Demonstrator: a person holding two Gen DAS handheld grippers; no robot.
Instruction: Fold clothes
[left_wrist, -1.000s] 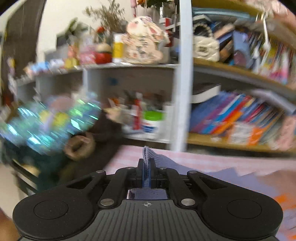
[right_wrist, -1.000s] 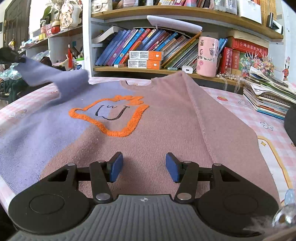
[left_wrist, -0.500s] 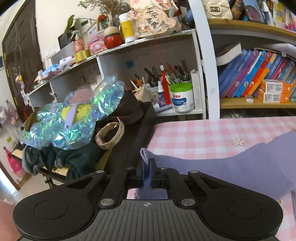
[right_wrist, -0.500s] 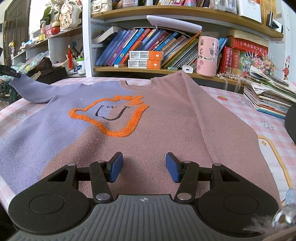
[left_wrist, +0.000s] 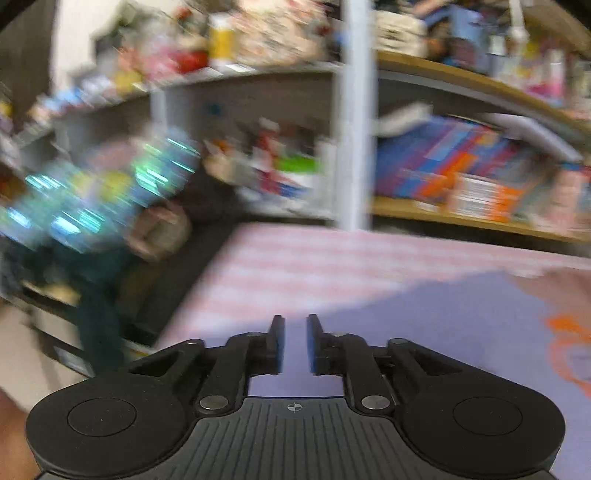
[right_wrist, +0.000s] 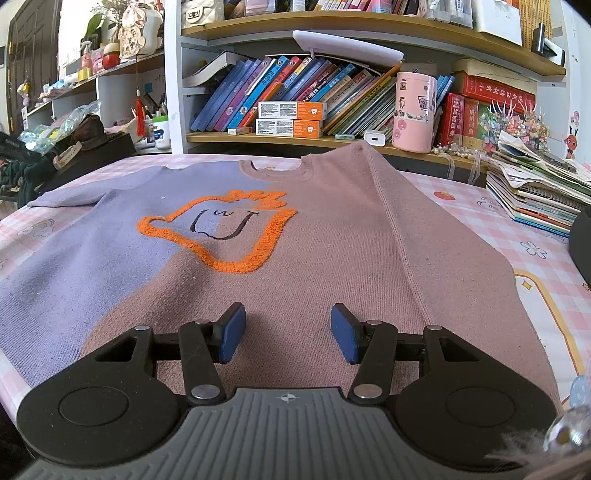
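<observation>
We see the sweater (right_wrist: 303, 236) spread flat on the bench (right_wrist: 532, 236), its collar toward the bookshelf (right_wrist: 332, 138) behind and its left sleeve (right_wrist: 85, 194) stretched out to the left edge. To the right of the sweater lies a stack of booklets (right_wrist: 539, 195) on the bench, and on the shelf behind stand books (right_wrist: 280, 96) with a canister (right_wrist: 413, 110) to their right. Our right claw (right_wrist: 288, 332) hangs over the hem, and our left claw (left_wrist: 294, 343) over the sweater's left part near the bench edge.
</observation>
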